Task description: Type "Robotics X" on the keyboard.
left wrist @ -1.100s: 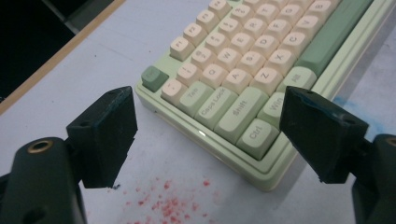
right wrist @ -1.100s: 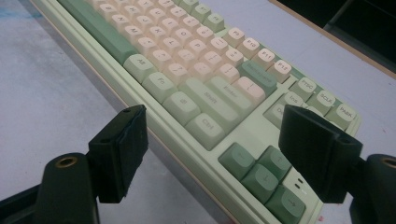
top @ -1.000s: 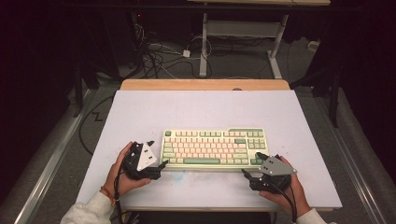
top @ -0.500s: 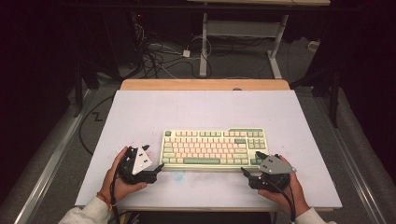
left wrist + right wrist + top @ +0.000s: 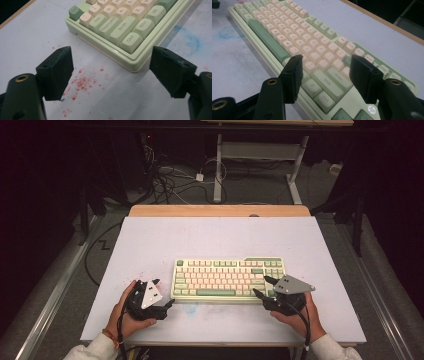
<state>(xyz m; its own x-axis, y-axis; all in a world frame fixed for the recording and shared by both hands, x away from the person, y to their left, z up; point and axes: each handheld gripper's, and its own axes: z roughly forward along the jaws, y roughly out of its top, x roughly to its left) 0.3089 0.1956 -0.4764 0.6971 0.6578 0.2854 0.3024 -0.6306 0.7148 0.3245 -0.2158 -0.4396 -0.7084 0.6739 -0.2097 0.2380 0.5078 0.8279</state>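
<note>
A pale green keyboard (image 5: 227,280) with cream keys lies flat on the white table (image 5: 215,240), near its front edge. My left gripper (image 5: 164,292) stands open just off the keyboard's front left corner (image 5: 132,66), low over the table, its jaws (image 5: 113,62) wide apart with nothing between them. My right gripper (image 5: 260,285) hovers over the keyboard's front right end. Its jaws (image 5: 327,63) have just been closing and stand partly apart above the bottom key rows (image 5: 322,82), pressing on nothing.
Red specks (image 5: 80,82) dot the table by the left gripper, and a blue smudge (image 5: 227,32) marks it in front of the keyboard. A wooden strip (image 5: 220,210) edges the far side. Cables (image 5: 170,180) and a metal frame (image 5: 260,155) stand on the floor beyond.
My right gripper has moved a little left and up, over the keyboard's right end, and its jaws have narrowed. The left gripper has stayed almost where it was.
</note>
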